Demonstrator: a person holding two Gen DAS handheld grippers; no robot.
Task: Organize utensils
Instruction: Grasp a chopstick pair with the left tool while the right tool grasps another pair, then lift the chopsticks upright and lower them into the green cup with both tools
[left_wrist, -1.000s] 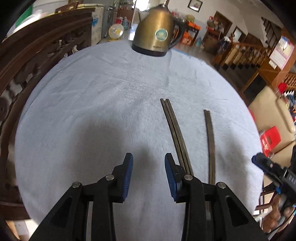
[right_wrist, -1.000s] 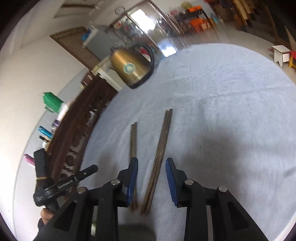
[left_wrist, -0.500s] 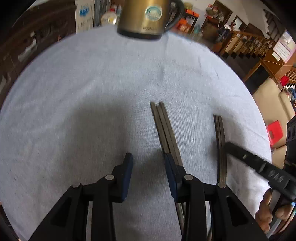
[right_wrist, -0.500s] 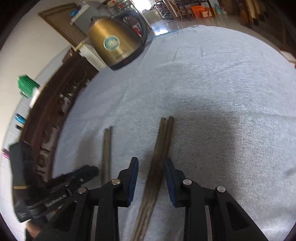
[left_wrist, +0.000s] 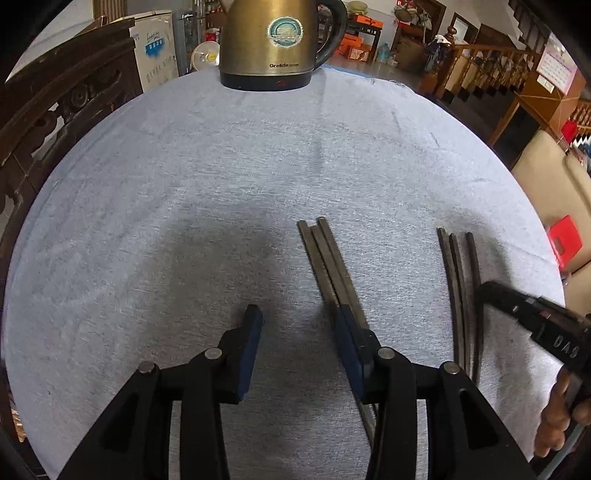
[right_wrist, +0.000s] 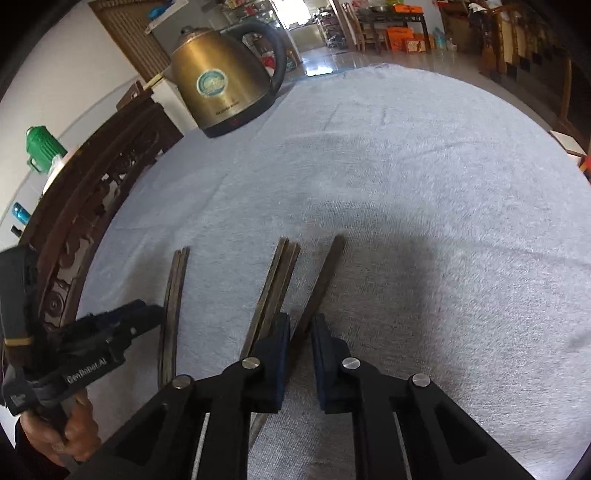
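one chopstick (right_wrist: 320, 288) on the cloth (right_wrist: 424, 177) was pinched by the right gripper (right_wrist: 300, 334), whose jaws had just been closing; the left gripper (left_wrist: 297, 328), widening, was unclenched beside another bundle (left_wrist: 325, 254).

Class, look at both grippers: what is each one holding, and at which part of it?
The right gripper, whose jaws have just been closing, pinches one chopstick near its close end. The left gripper is open and holds nothing.

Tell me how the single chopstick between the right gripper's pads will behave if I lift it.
The right gripper, its jaws just closing, has the single chopstick between its pads. It looks straight and rigid, so it probably won't droop. It is slim, so likely light. Gripped near one end, it may pivot downward; its squared end suggests little rolling.
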